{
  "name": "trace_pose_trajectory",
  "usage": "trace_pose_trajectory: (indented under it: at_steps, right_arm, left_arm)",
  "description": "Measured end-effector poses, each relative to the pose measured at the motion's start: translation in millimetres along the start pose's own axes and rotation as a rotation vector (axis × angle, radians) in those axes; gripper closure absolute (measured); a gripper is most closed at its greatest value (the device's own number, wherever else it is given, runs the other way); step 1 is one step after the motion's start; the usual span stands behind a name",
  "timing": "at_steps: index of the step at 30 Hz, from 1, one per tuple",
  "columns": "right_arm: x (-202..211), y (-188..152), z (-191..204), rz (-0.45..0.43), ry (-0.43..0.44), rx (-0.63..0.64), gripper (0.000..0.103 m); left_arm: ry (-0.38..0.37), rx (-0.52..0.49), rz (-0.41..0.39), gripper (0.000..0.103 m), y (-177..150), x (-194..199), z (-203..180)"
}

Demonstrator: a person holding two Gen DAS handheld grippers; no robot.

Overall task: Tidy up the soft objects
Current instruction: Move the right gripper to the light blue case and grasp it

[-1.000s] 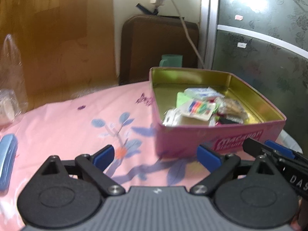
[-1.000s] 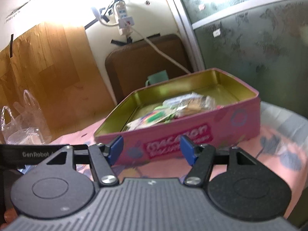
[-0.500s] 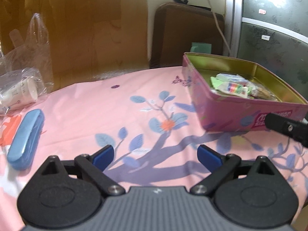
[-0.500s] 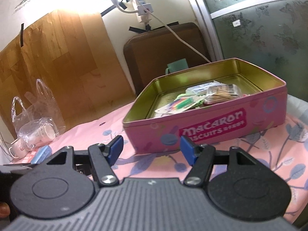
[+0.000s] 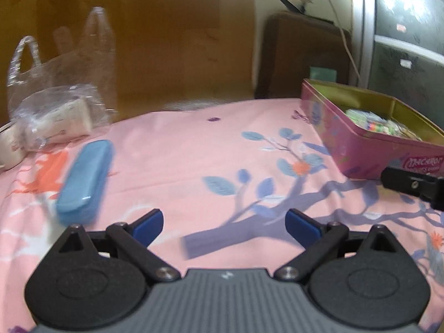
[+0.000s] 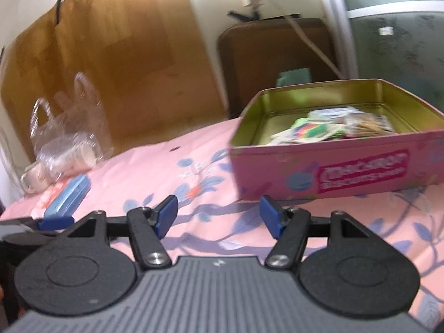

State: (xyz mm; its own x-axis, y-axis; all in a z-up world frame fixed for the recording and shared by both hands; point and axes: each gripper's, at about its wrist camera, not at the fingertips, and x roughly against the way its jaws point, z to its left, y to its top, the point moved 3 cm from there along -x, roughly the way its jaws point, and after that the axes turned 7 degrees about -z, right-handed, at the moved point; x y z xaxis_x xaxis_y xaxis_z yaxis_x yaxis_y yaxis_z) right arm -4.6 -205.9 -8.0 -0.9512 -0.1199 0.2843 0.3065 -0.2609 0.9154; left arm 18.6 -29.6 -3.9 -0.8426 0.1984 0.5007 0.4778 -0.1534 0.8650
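A pink tin (image 5: 360, 149) stands open at the right on the pink flowered cloth (image 5: 194, 144), with several small packets (image 5: 380, 126) inside. In the right wrist view the tin (image 6: 333, 166) and its packets (image 6: 327, 127) lie ahead to the right. A blue case (image 5: 83, 177) lies at the left beside an orange item (image 5: 50, 174). My left gripper (image 5: 224, 222) hovers over bare cloth, its jaws opening with nothing between them. My right gripper (image 6: 218, 212) is open and holds nothing, just short of the tin's near corner. The blue case (image 6: 68, 194) shows far left there.
A clear plastic bag (image 5: 61, 111) holding white cups sits at the back left, seen also as the bag (image 6: 66, 144) in the right wrist view. A brown chair back (image 6: 277, 61) and a green cup (image 6: 294, 77) stand behind the tin. The right gripper's black finger (image 5: 410, 186) enters at the right edge.
Both views have swung left. The tin slid toward the right of each frame, and the blue case and plastic bag came into view. Both grippers stay empty.
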Motion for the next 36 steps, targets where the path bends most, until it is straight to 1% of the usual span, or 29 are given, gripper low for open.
trace_pose_trajectory:
  at_steps: [2,4,6,8,11,12,13,14,15,17,19,22,26,27,28,30,31,36]
  right_arm:
    - [-9,-3,16,0.025,0.034,0.043,0.035]
    - [-20,-5,36,0.047,0.081,0.087,0.034]
    - [-31,-5,59,0.062,0.133,0.126,0.033]
    - [-43,-6,86,0.071,0.192,0.173,0.03]
    - [-64,-7,132,0.09,0.287,0.224,0.029]
    - [-71,-7,145,0.094,0.311,0.234,0.028]
    - [-77,-7,159,0.097,0.331,0.248,0.025]
    - [-84,-8,172,0.101,0.351,0.263,0.024]
    - [-92,-9,185,0.108,0.372,0.281,0.021]
    - [-108,-11,204,0.128,0.384,0.3,0.02]
    - [-125,-15,217,0.17,0.384,0.303,0.02]
    - [-152,-21,229,0.264,0.37,0.28,0.019]
    - [-166,-31,234,0.324,0.335,0.273,0.019]
    - [-169,-33,234,0.325,0.331,0.269,0.02]
    - [-168,-34,235,0.306,0.33,0.283,0.03]
    - [-164,-36,237,0.291,0.331,0.327,0.044]
    - [-162,-35,234,0.29,0.335,0.332,0.046]
    - [-150,-35,211,0.283,0.35,0.359,0.046]
  left_arm:
    - [0.011,0.018,-0.02,0.002,-3,9,17]
    - [0.046,0.051,-0.048,0.001,-7,19,42]
    - [0.132,0.095,-0.08,0.001,-10,29,73]
    - [0.243,0.153,-0.105,0.001,-14,36,108]
    - [0.427,0.286,-0.137,0.001,-23,46,163]
    - [0.483,0.335,-0.148,0.001,-28,49,179]
    - [0.52,0.383,-0.156,0.001,-33,51,190]
    - [0.534,0.466,-0.161,0.001,-39,54,202]
    - [0.527,0.526,-0.186,0.001,-42,59,210]
    - [0.565,0.579,-0.253,0.001,-46,70,214]
    - [0.576,0.6,-0.287,0.001,-48,75,215]
    - [0.587,0.62,-0.316,0.001,-51,81,215]
    - [0.575,0.634,-0.321,0.001,-51,81,220]
    - [0.572,0.63,-0.321,0.0,-51,81,221]
    - [0.57,0.623,-0.323,0.0,-50,80,221]
    - [0.567,0.61,-0.325,0.0,-50,79,219]
    - [0.565,0.607,-0.325,0.0,-49,79,219]
    - [0.562,0.609,-0.319,0.001,-49,78,219]
